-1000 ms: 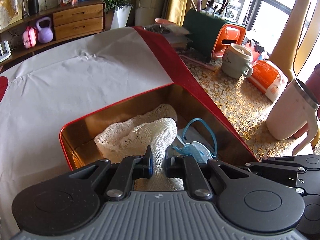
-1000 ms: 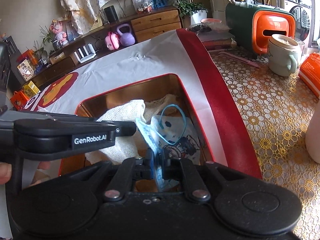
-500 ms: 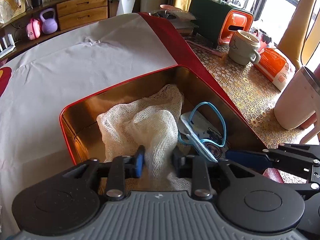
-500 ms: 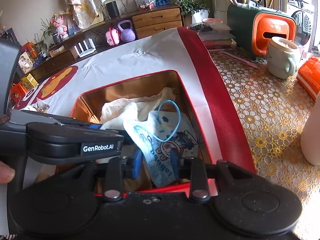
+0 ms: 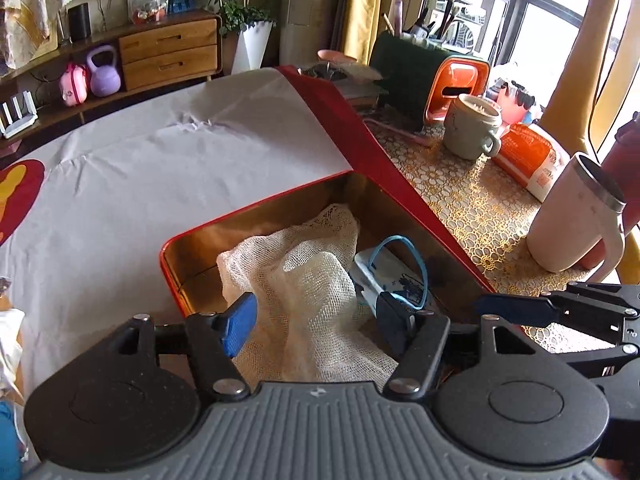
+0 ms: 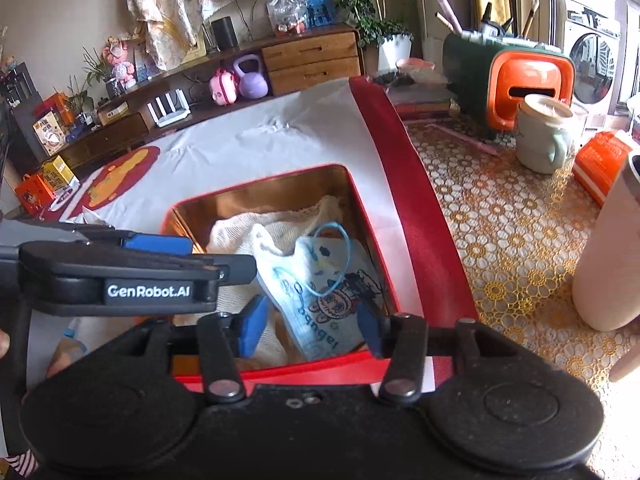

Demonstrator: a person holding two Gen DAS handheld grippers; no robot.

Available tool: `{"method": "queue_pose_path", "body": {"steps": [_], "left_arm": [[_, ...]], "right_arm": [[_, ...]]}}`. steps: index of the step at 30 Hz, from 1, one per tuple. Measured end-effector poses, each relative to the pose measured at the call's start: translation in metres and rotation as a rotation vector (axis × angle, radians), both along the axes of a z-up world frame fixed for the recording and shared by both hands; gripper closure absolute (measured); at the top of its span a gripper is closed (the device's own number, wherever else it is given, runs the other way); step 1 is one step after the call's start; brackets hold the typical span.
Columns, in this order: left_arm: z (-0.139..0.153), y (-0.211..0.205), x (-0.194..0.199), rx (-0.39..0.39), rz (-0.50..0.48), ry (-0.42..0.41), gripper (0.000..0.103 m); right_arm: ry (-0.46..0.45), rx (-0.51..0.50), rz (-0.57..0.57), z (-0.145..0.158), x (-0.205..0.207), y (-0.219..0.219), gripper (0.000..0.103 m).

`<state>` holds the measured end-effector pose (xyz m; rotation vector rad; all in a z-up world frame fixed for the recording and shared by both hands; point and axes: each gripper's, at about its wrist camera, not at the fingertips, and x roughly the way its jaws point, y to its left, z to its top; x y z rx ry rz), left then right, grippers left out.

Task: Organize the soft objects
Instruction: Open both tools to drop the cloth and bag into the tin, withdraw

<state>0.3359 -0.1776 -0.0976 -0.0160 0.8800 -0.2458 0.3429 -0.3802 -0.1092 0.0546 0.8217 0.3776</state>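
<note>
Both tools spread, left tool (image 5: 314, 320) over gauze cloth (image 5: 304, 276), right tool (image 6: 310, 326) over face mask (image 6: 324, 300)

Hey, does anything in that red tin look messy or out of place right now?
Slightly. The mesh cloth lies bunched in the tin, its near end draped toward the rim under the open left claw. The face mask leans tilted against the cloth rather than flat. Nothing looks spilled or damaged.

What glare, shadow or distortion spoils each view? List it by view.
Left wrist view: window top right blown out, fisheye bends the red tin rim, far sideboard soft. Right wrist view: bright wash at the right edge, mesh cloth partly shadowed by the left claw, corners vignetted black.
</note>
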Motion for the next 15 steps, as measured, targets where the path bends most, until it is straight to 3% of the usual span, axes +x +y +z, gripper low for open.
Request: {"method": "queue_pose_path", "body": {"steps": [15], "left_arm": [[0.062,0.027,-0.069,-0.030,-0.009,-0.139,0.029]], "right_arm": [[-0.093,0.002,0.013,0.050,-0.054,0.017,0.032]]}}
